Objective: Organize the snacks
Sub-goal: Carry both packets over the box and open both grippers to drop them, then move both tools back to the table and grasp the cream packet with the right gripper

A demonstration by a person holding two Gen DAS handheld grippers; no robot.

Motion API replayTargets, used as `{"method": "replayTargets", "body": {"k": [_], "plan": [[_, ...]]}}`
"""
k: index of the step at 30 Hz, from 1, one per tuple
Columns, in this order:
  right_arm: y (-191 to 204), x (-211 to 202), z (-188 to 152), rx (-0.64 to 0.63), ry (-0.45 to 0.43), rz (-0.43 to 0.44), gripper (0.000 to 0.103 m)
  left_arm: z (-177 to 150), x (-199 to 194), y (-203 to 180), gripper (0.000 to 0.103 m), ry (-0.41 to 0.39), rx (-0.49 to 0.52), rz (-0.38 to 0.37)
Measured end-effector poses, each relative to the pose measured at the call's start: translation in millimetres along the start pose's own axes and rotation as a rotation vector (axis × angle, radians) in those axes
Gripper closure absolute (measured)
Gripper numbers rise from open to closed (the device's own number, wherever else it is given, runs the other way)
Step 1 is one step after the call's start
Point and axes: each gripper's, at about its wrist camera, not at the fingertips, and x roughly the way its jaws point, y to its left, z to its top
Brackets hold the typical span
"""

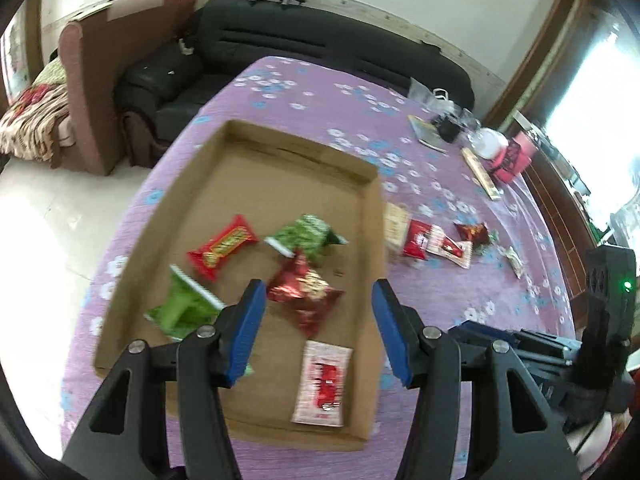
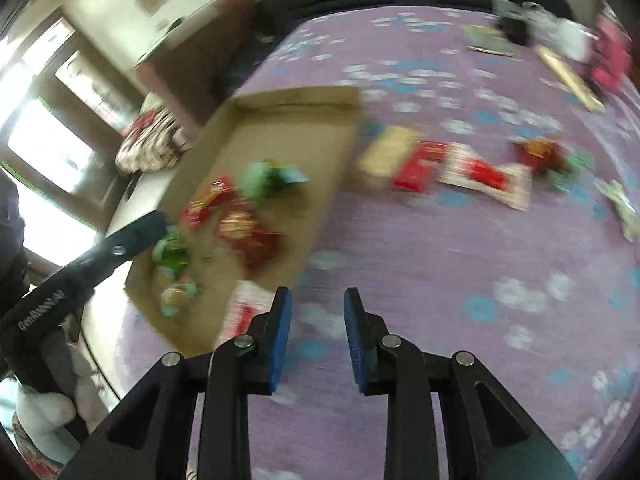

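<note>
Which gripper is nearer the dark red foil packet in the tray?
Left. The left gripper hovers right over the dark red foil packet; the right gripper is outside the cardboard tray.

The far half of the cardboard tray (image 1: 256,168) lies bare, ringed by a low wall. Its near half is crowded with snack packets (image 1: 304,292). Right of the tray, a row of loose packets (image 2: 460,168) crosses the purple cloth (image 2: 460,264); nearer cloth is open.

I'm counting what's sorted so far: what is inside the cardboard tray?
The cardboard tray holds five packets: two green, two red, one white-and-red. The left gripper covers part of the near green packet.
</note>
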Motion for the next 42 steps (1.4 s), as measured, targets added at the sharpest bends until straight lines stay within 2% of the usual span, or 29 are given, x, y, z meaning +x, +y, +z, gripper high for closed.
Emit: {"method": "replayTargets", "body": {"k": [3, 7, 9, 15, 17, 21, 27, 35, 39, 42], "plan": [[-35.2, -8.1, -1.8, 0.045, -0.001, -0.028, 0.077, -3.8, 3.3, -7.3, 0.046, 0.018, -0.017, 0.016], [-64.7, -19.4, -4.8, 0.091, -0.013, -0.019, 0.077, -7.7, 3.4, -13.9, 0.046, 0.023, -0.040, 0.043], [-72.8, -21.6, -6.0, 0.093, -0.010, -0.006, 0.077, -9.3, 3.2, -18.2, 0.046, 0.024, -0.041, 0.055], [-72.6, -23.6, -8.2, 0.065, -0.005, 0.010, 0.077, -15.9, 2.8, -38.2, 0.046, 0.027, 0.034, 0.180], [-72.4, -24.0, -10.4, 0.063, -0.001, 0.015, 0.077, -17.2, 3.4, -42.3, 0.046, 0.030, 0.055, 0.201], [-69.1, -23.4, -12.0, 0.045, 0.002, 0.017, 0.077, -17.0, 6.7, -49.9, 0.036, 0.060, 0.059, 0.180], [-77.5, -30.1, -16.5, 0.046, -0.020, -0.001, 0.077, -21.0, 11.9, -64.6, 0.035, 0.077, 0.057, 0.092], [-107.6, -37.0, -14.5, 0.072, -0.052, -0.039, 0.077, -23.4, 16.5, -83.5, 0.035, 0.110, 0.066, 0.063], [-119.8, -36.0, -13.0, 0.048, -0.054, -0.043, 0.077, -10.7, 11.4, -89.7, 0.035, 0.122, 0.014, 0.000], [-137.5, -34.7, -7.2, 0.082, -0.042, -0.054, 0.077, -1.1, 5.8, -100.9, 0.035, 0.119, 0.016, 0.038]]}}
